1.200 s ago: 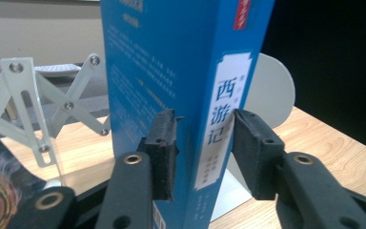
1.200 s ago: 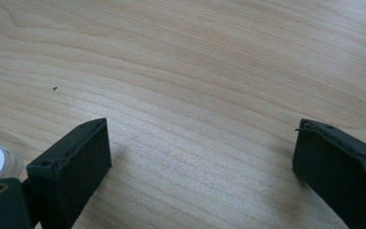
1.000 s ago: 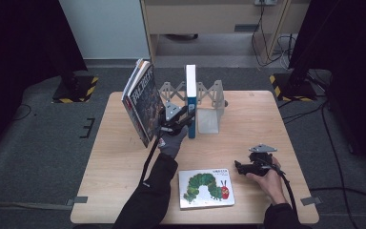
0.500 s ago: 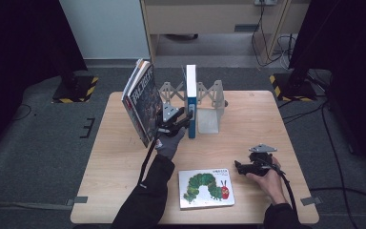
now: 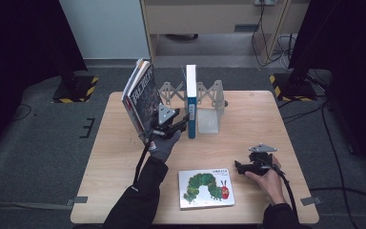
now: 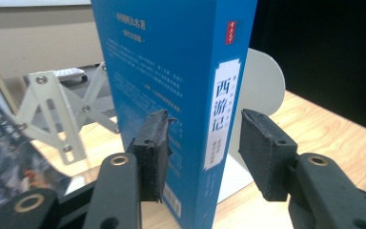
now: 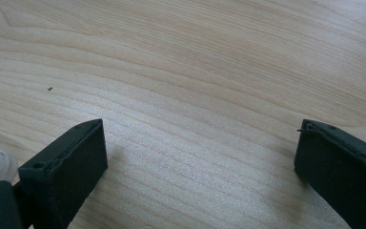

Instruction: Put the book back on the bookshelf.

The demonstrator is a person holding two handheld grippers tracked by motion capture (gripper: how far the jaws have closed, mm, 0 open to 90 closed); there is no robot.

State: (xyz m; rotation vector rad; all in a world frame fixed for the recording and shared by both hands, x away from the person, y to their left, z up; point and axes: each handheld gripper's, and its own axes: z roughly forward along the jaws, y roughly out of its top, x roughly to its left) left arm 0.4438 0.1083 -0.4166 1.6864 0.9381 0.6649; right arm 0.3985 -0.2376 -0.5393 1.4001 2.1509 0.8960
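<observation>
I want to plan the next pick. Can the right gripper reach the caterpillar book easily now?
Probably yes: the right gripper rests open on the table, and the caterpillar book lies flat just beside it with nothing between them.

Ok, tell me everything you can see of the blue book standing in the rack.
The blue book stands upright on the wooden table, its white-edged top up, against the white metal bookend of the folding rack. Its cover is plain blue with small pale print; the spine carries a white label with dark Chinese characters and a small red mark. The left gripper straddles its spine; the jaws have just been opening, one pad at the cover, the other clear.
</observation>
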